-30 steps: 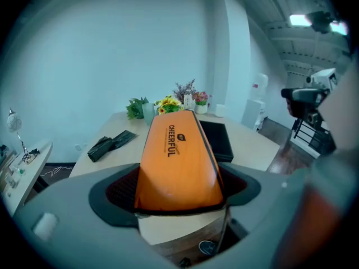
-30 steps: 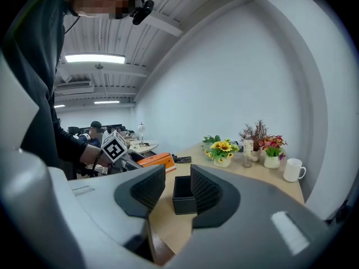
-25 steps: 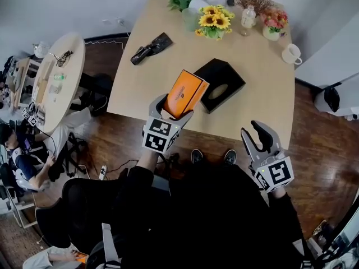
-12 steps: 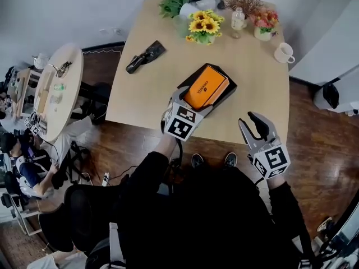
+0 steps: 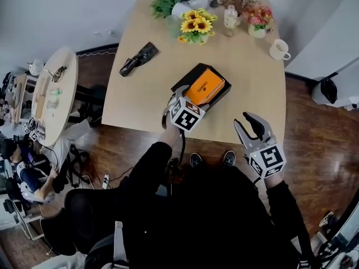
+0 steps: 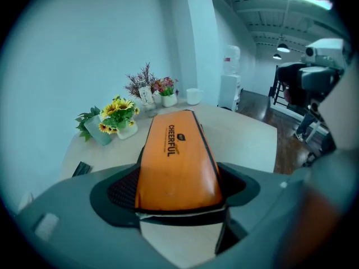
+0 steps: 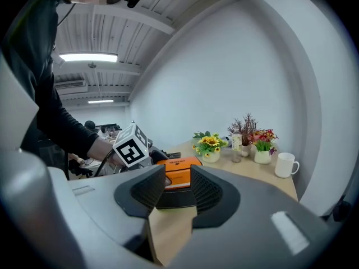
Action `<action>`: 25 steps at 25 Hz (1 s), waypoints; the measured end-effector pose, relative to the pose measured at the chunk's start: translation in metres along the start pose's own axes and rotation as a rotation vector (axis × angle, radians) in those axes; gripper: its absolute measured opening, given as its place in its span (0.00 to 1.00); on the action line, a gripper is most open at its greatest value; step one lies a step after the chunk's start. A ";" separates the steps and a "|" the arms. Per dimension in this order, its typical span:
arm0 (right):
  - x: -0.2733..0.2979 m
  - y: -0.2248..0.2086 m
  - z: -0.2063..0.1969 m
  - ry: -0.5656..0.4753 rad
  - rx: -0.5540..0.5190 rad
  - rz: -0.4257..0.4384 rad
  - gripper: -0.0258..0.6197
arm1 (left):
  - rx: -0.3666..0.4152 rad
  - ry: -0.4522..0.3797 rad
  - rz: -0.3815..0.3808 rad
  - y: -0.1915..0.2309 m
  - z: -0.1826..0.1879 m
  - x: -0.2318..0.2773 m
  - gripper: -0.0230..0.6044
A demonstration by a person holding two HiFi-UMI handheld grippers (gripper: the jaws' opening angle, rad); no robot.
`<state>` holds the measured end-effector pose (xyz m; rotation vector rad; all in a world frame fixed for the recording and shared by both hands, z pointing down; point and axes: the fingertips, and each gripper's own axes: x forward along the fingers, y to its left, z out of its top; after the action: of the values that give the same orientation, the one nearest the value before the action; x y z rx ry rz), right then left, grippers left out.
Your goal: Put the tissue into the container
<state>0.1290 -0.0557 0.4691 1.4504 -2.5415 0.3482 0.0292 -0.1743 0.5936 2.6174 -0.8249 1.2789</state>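
Note:
An orange tissue pack (image 5: 205, 86) lies tilted in the open black container (image 5: 185, 77) on the wooden table (image 5: 252, 88). My left gripper (image 5: 190, 101) reaches in from the near side, and its jaws are closing with the pack's near end between the pads. In the left gripper view the pack (image 6: 176, 161) fills the gap between the pads (image 6: 120, 192). My right gripper (image 5: 251, 129) hangs open off the table's front edge with nothing in it. In the right gripper view the pack (image 7: 178, 170) and container (image 7: 174, 198) show beyond its jaws.
At the table's far end stand a sunflower vase (image 5: 193, 27), a bottle (image 5: 229, 17), a pot of pink flowers (image 5: 257, 24) and a white mug (image 5: 277, 49). A black object (image 5: 137, 58) lies far left. A round table (image 5: 50, 94) and a seated person (image 5: 22, 161) are at left.
My left gripper carried the orange pack forward from above the table's front edge and lowered it into the black container. The right gripper barely moved.

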 end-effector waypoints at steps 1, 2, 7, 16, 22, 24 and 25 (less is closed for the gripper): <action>-0.001 0.000 -0.001 0.001 0.003 -0.001 0.26 | 0.007 0.007 -0.005 -0.001 0.000 0.003 0.67; -0.001 0.000 -0.002 0.001 0.006 -0.003 0.26 | 0.014 0.016 -0.008 -0.002 0.000 0.007 0.67; -0.006 0.000 -0.005 0.006 0.010 -0.010 0.26 | -0.005 0.046 -0.022 0.000 -0.008 0.023 0.67; -0.011 0.003 -0.007 0.010 0.019 -0.011 0.26 | -0.033 0.007 -0.034 0.002 -0.007 0.023 0.70; -0.010 0.002 -0.004 0.006 0.017 -0.008 0.26 | -0.056 -0.081 -0.022 0.001 0.004 0.006 0.72; -0.008 0.003 -0.004 0.005 0.015 -0.006 0.26 | -0.062 -0.099 -0.018 0.002 0.008 0.000 0.71; -0.008 0.004 -0.003 0.003 0.013 -0.003 0.26 | -0.071 -0.109 -0.018 0.002 0.009 -0.005 0.71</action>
<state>0.1296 -0.0463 0.4696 1.4571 -2.5386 0.3669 0.0321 -0.1767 0.5839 2.6522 -0.8448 1.0899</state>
